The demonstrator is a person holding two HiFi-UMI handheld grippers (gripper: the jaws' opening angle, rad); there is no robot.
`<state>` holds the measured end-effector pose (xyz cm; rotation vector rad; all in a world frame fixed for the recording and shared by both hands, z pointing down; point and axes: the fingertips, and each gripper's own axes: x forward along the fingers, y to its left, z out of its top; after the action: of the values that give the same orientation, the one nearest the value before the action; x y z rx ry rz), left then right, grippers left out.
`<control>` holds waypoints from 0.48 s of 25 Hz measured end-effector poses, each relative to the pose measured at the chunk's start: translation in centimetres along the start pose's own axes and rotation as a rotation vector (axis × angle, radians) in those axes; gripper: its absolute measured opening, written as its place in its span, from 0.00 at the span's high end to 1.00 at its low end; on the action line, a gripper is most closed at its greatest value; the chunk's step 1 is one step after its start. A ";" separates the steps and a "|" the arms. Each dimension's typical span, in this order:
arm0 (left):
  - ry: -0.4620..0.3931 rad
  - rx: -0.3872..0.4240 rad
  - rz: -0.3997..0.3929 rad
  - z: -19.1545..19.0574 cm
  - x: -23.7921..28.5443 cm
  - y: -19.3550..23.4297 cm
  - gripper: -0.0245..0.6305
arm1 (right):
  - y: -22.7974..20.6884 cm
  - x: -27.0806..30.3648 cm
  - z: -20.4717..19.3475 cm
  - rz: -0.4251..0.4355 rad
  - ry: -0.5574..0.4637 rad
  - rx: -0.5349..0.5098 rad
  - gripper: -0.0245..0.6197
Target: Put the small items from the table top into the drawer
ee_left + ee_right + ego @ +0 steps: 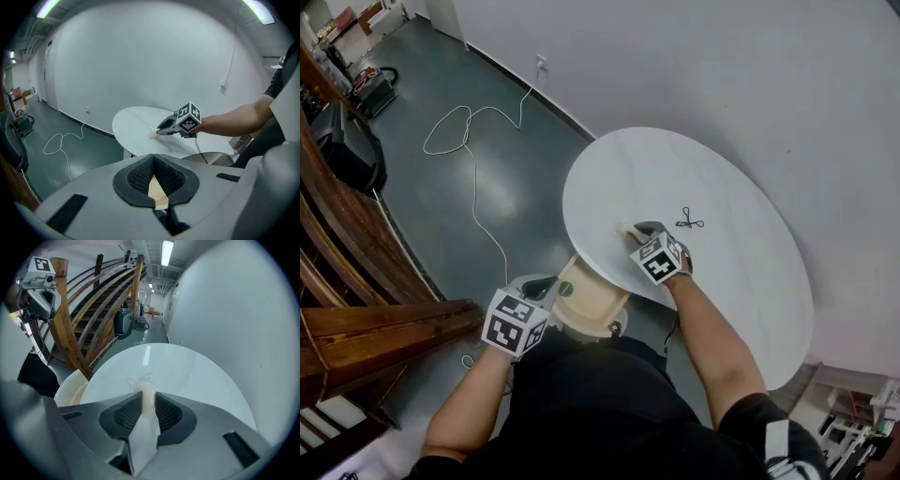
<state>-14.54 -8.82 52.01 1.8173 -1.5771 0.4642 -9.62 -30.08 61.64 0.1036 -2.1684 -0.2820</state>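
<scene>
**Both Grippers Closed: One on the Drawer, One on a Wrapped Packet**

Nearest the camera in the head view, the person's dark-clothed torso filled the bottom of the frame, with both bare forearms reaching forward. The left gripper sat low and close, beside the table's near edge. Its own view showed its jaws drawn together on a pale, thin rim, which the head view placed at the left edge of the drawer. That drawer, a light cream tray, stood pulled out from under the table towards the person. A small green item lay in its near left corner, just beside the left gripper's tips.

Just beyond, the right gripper was tilted down onto the round white table, near its front edge. Its jaws were clamped on a small cream packet in clear wrapping. The packet's far end stuck out past the pads and rested on the tabletop, while the loose wrapper trailed back between the jaws.

A little farther along the table, to the right of that gripper and apart from it, lay a small black looped item.

Farther off, a pale cable coiled across the dark green floor. A wooden staircase ran along the left, and a plain white wall stood behind the table.
</scene>
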 end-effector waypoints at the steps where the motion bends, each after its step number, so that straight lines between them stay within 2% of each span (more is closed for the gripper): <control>1: 0.002 0.008 -0.008 0.0 0.1 0.0 0.94 | 0.2 -0.3 0.3 -0.005 -0.007 0.007 0.83; 4: 0.013 0.035 -0.031 0.0 0.5 0.0 0.94 | 0.7 -1.4 0.8 -0.022 -0.031 0.038 0.83; 12: 0.058 0.116 -0.102 -0.5 1.7 -0.3 0.94 | 3.8 -4.3 1.3 -0.025 -0.116 0.225 0.83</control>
<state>-13.83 -9.70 53.42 1.9430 -1.4370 0.5662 -8.09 -25.45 58.43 0.2469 -2.3094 -0.0585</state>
